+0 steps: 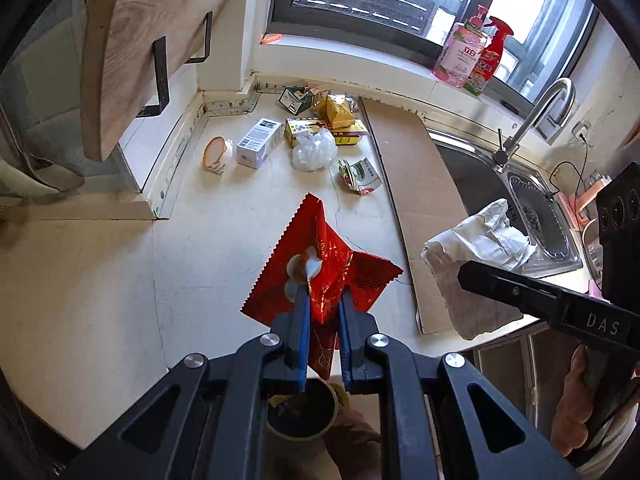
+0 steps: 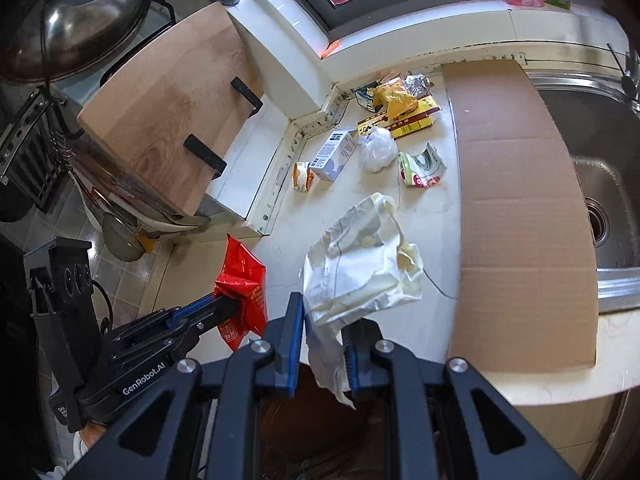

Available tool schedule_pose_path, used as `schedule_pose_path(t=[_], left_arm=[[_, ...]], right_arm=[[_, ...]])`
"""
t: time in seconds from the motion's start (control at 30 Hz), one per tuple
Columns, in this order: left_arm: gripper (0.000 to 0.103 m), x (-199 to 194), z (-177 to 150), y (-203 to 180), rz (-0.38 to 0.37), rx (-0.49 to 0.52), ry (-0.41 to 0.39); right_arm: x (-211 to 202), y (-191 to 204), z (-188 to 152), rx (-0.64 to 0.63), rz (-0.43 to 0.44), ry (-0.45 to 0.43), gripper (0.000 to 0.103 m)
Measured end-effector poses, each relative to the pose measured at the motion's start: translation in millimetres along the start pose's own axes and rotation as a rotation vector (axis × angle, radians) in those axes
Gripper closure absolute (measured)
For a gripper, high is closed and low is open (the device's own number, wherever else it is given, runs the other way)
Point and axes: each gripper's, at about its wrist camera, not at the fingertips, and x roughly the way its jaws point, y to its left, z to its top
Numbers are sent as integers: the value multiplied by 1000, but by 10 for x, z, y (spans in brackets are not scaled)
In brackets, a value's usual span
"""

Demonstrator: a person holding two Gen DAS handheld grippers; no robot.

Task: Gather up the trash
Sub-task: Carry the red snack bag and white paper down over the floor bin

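1. Kitchen setting: a pale stone desk [image 1: 224,216] runs under a window, with a steel sink [image 1: 532,216] at its right end and a flat sheet of brown cardboard [image 2: 516,200] lying on the desk beside the sink.
2. Trash lies loose near the back corner of the desk: a white rectangular carton [image 1: 258,142], a yellow flat box [image 1: 320,130], a crumpled yellow packet [image 1: 334,110], a scrunched clear plastic bag [image 1: 314,150], a green-and-white crushed wrapper [image 1: 358,176] and a small orange-rimmed paper piece [image 1: 216,154]. They sit close together, some touching.
3. The left claw [image 1: 322,300] is pinched tight on a red foil snack wrapper [image 1: 320,264] with zigzag edges; the wrapper stands up from between the blue pads, clear of the desk.
4. The right claw [image 2: 322,332] is nearly closed on a crumpled white plastic bag [image 2: 364,264]; the bag fans out ahead of the claw above the desk, and a strip of it hangs below the pads.
5. Below the left claw sits a round dark-lined container [image 1: 302,412] with an open mouth; what it holds cannot be made out.
6. On the windowsill stand a pink pump bottle [image 1: 462,54] and a red spray bottle [image 1: 492,54], side by side.
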Motion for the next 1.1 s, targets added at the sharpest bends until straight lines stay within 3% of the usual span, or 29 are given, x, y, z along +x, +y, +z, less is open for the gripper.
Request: schedule_pose_path(t=[0.27, 0.57, 0.87, 1.1], left_arm=[[93, -285, -462, 38, -54, 41, -18], [93, -332, -917, -44, -110, 65, 31], [93, -201, -1276, -152, -118, 63, 92], [93, 205, -1719, -42, -108, -20, 173]], right_arm=[[-261, 343, -738, 9, -73, -49, 85], [-460, 457, -1322, 36, -153, -41, 85], [-326, 317, -1651, 52, -179, 43, 85], [89, 96, -1981, 30, -178, 164, 85]])
